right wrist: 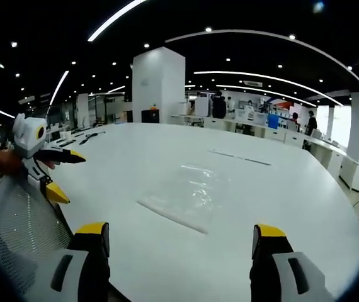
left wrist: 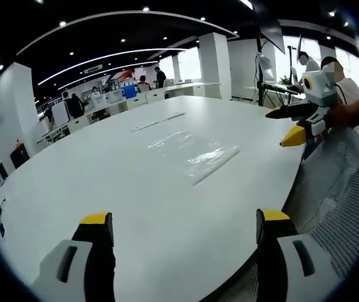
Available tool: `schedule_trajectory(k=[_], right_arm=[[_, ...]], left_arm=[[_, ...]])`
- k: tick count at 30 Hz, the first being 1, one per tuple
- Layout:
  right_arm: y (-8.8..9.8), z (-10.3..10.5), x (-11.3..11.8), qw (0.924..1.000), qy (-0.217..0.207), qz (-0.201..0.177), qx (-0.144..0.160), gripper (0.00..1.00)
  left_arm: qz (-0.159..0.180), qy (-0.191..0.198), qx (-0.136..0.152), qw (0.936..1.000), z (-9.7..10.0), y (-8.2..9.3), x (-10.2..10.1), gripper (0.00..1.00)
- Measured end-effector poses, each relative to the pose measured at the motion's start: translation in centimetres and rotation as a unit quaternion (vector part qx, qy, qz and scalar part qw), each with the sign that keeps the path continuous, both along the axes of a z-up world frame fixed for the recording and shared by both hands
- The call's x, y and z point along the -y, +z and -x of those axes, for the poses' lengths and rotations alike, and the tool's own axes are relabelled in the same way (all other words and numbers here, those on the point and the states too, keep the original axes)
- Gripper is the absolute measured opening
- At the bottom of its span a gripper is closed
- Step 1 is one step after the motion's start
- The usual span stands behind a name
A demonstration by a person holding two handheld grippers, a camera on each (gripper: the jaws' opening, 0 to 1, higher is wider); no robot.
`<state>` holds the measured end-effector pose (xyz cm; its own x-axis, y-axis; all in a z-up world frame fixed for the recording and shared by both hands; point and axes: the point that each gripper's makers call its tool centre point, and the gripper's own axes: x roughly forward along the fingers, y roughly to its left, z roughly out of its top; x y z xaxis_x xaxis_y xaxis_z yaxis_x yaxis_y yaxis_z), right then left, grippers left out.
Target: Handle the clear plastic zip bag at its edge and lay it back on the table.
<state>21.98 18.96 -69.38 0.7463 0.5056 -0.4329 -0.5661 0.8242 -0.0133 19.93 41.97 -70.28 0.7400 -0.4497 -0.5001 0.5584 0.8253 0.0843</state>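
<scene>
A clear plastic zip bag [left wrist: 192, 151] lies flat on the white oval desk [left wrist: 104, 182] — seemingly untouched. Both yellow-tipped grippers, left [left wrist: 184, 228] and right [right wrist: 181, 238], hang at the desk's near edge, jaws wide apart and empty.

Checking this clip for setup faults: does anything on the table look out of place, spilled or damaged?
Nothing stands out. The clear zip bag lies flat on the white table, slightly wrinkled, untouched. Both the left gripper and the right gripper are open, short of it.

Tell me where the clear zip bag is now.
The clear zip bag lies flat on the white table, ahead of both open grippers, untouched; thin strips lie beyond it.
</scene>
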Motion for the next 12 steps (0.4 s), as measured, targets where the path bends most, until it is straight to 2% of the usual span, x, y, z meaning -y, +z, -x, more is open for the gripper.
schedule_trajectory(k=[12], right_arm=[[0.1,0.02,0.0,1.0,-0.002,-0.002,0.001,0.94]], left_arm=[[-0.003,0.002,-0.001,1.0,-0.08,-0.15,-0.21,0.92]])
